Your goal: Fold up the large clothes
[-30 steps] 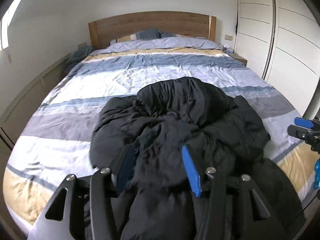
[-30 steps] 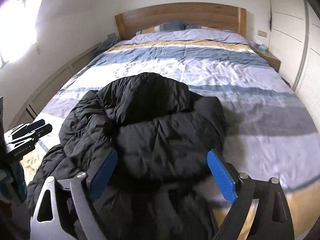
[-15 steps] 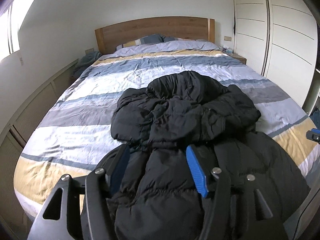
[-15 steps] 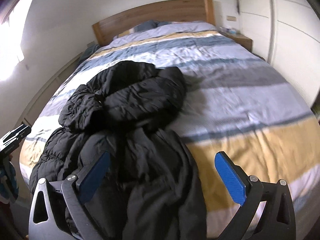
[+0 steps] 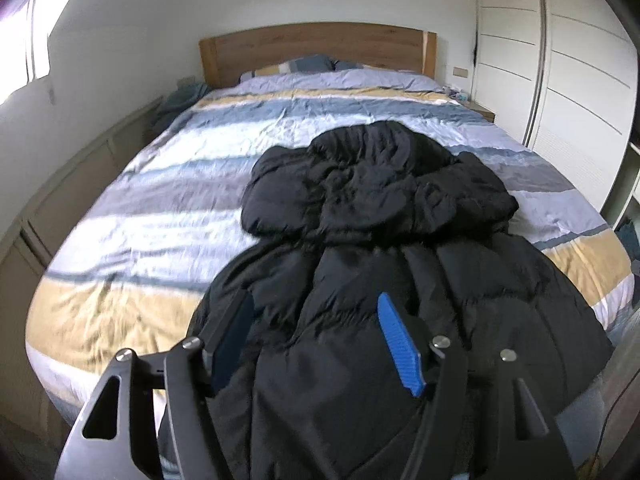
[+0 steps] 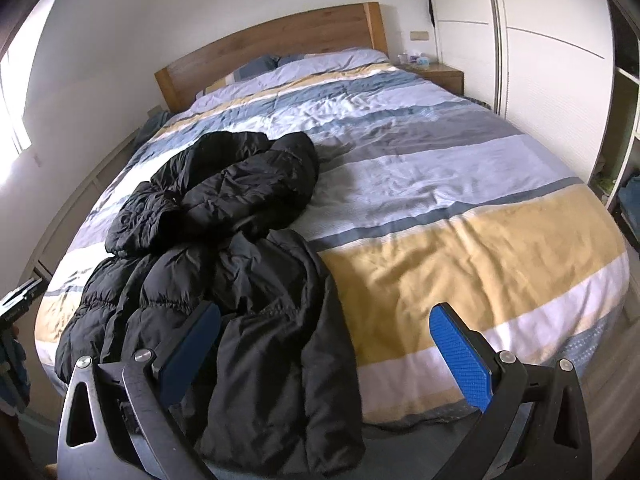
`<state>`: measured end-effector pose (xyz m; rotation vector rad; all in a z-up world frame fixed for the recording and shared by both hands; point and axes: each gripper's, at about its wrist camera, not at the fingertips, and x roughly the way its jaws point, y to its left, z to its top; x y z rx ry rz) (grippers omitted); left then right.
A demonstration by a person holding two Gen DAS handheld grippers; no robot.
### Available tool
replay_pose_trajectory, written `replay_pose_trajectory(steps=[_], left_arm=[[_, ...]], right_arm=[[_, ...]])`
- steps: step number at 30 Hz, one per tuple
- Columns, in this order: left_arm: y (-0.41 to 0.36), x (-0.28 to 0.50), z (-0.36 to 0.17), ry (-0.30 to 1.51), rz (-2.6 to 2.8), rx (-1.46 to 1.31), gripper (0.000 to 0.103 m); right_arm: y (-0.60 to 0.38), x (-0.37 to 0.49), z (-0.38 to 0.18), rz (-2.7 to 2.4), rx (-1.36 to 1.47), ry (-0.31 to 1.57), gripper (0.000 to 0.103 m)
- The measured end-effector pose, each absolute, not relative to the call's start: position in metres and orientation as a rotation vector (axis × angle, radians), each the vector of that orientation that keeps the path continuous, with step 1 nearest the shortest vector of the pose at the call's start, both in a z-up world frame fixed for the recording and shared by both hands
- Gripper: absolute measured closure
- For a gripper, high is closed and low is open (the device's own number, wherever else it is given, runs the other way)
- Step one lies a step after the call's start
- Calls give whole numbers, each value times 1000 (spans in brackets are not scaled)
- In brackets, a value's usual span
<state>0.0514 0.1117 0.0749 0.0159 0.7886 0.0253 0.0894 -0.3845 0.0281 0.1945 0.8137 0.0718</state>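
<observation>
Left tongs [image 5: 316, 344] just opening astride black jacket [image 5: 380, 208]; right tongs [image 6: 326, 354] apart. Risk: near hem slides off bed [image 6: 460, 248].

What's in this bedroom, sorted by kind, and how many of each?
Black coat: 1
Bed: 1
Headboard: 1
Bedside table: 1
Wardrobe: 1
Grippers, left gripper and right gripper: 2
Total: 7
</observation>
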Motion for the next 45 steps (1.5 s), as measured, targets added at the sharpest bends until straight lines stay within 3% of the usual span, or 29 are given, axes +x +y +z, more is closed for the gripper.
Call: replay_pose_trajectory(steps=[5,13,23,29,35,45], left_arm=[[163,37,51,869,77,-79,39],[244,28,-3,1034,192,-163,39],[317,30,-48,1074,101,-501,39],[317,34,-86,1136,-92,-681,39],[320,25,-109,1088,-270,-924,37],[294,29,-99,1062,-433,-973,37]], right_arm=[[-397,77,23,79,226,836,0],[-403,80,-32,109,316,972,0],[-403,99,-71,148,443,1055,0],[-398,113,-84,203,468,1119,0],[-393,127,-106,291,511,1223,0],[-374,120,-120,500,596,1266,0]])
